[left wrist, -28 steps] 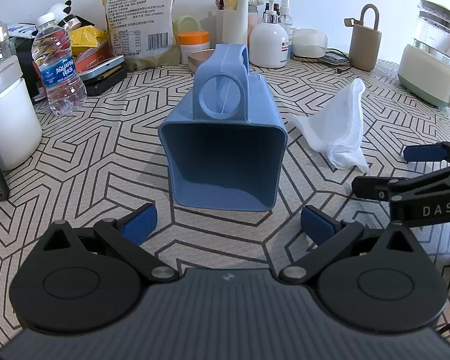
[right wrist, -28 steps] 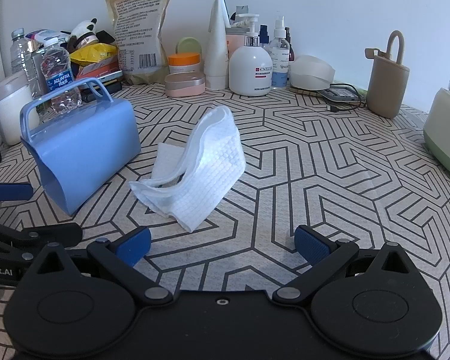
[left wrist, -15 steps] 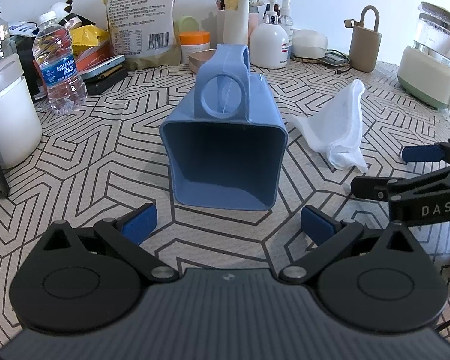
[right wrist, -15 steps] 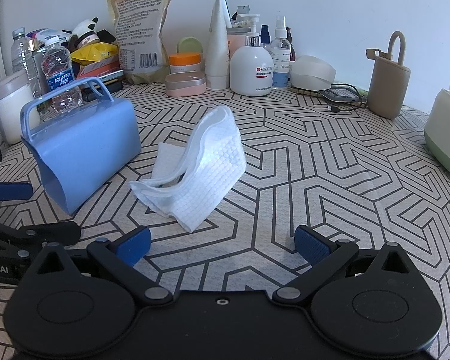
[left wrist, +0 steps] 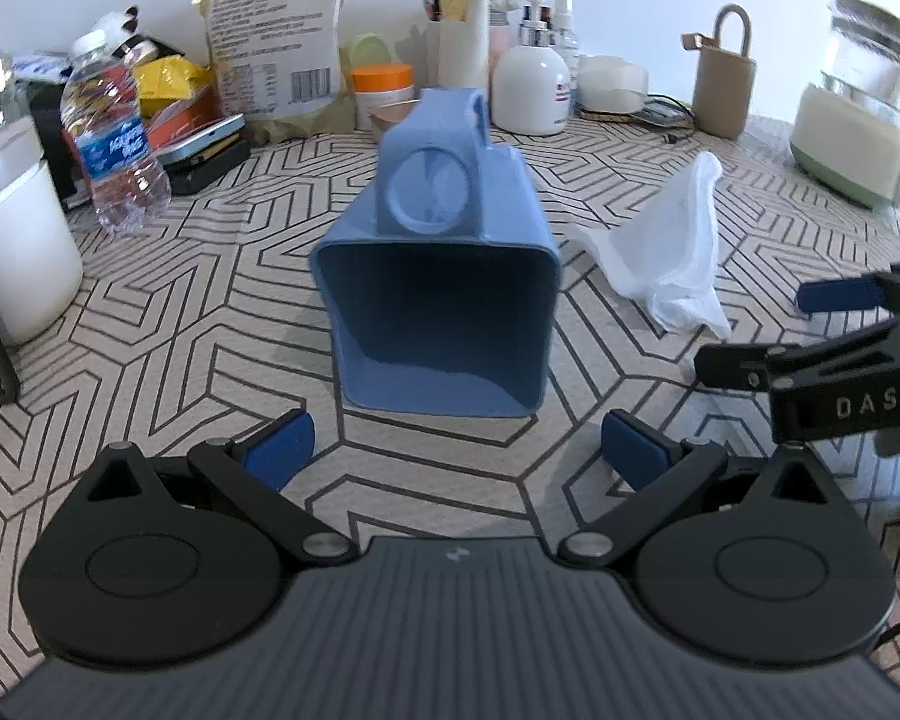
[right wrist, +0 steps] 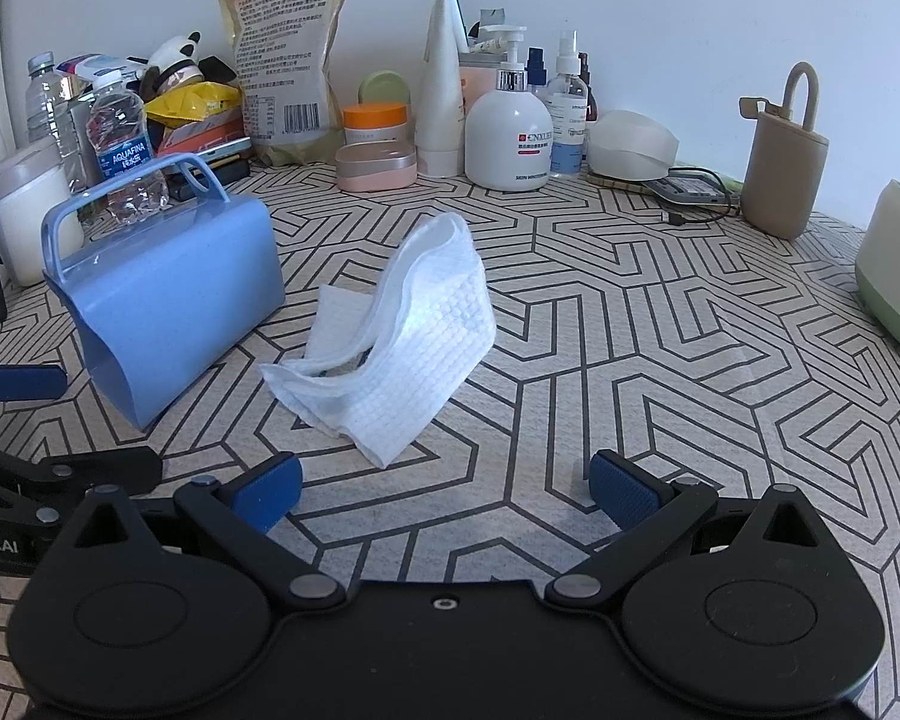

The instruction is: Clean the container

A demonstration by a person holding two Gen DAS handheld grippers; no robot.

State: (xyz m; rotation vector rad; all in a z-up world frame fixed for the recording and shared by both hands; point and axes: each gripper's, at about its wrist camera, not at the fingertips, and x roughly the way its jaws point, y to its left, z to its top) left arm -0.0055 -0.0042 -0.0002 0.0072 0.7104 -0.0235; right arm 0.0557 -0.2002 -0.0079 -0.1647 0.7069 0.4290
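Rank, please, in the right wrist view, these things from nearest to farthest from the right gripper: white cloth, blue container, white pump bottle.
From the right gripper:
1. White cloth, straight ahead on the table.
2. Blue container, ahead to the left, lying on its side.
3. White pump bottle, far back by the wall.

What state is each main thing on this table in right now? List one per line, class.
Blue container: lying on its side, mouth open, empty.
White cloth: crumpled, loose on the table.
Left gripper: open, empty.
Right gripper: open, empty.
Water bottle: upright, capped.
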